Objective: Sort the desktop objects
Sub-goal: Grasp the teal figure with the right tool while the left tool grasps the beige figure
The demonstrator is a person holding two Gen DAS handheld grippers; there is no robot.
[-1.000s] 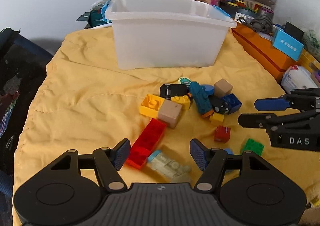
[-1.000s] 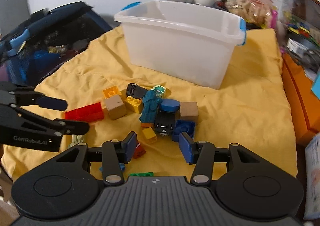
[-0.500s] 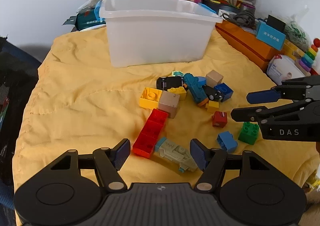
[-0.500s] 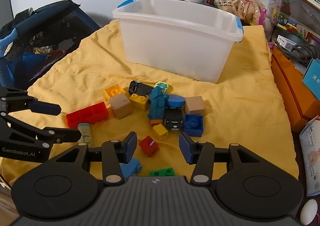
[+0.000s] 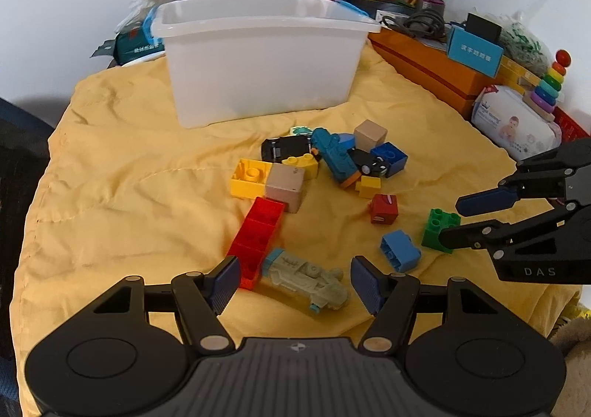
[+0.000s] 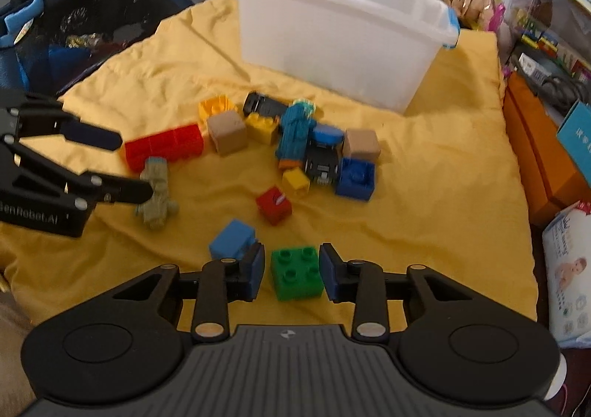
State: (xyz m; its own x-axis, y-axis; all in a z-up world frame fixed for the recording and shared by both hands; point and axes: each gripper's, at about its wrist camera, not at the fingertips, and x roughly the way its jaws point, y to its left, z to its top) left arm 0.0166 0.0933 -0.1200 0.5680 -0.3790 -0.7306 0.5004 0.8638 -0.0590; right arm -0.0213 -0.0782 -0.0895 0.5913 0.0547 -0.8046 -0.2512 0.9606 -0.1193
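Yellow cloth [image 6: 424, 202] covers the work surface in both wrist views, with a translucent white bin [image 6: 343, 47] standing on it in the upper centre of each frame. Lower centre of the right wrist view: my right gripper [image 6: 291, 271] brackets the green brick [image 6: 295, 273] — its jaws are closing, the brick sits between them, and a narrow gap shows on either side, so the pads do not yet press. A light blue brick [image 6: 232, 239] lies just beside the left-hand pad in that view. Lower centre of the left wrist view: my left gripper [image 5: 295, 284] stands spread wide over a grey-green toy vehicle [image 5: 310, 280], which lies between the fingers without touching either. A long red brick [image 5: 258, 239] runs up from the left-hand pad, just beside the vehicle. Mid-frame, the remaining pieces form a loose cluster — a yellow brick [image 5: 249, 176], two tan cubes, a teal figure [image 5: 334, 158], a dark blue brick [image 5: 391, 156] and a small red cube [image 5: 384, 208] set slightly apart, below the cluster. Right edge of both frames: an orange box [image 5: 436, 73] and stacked clutter.
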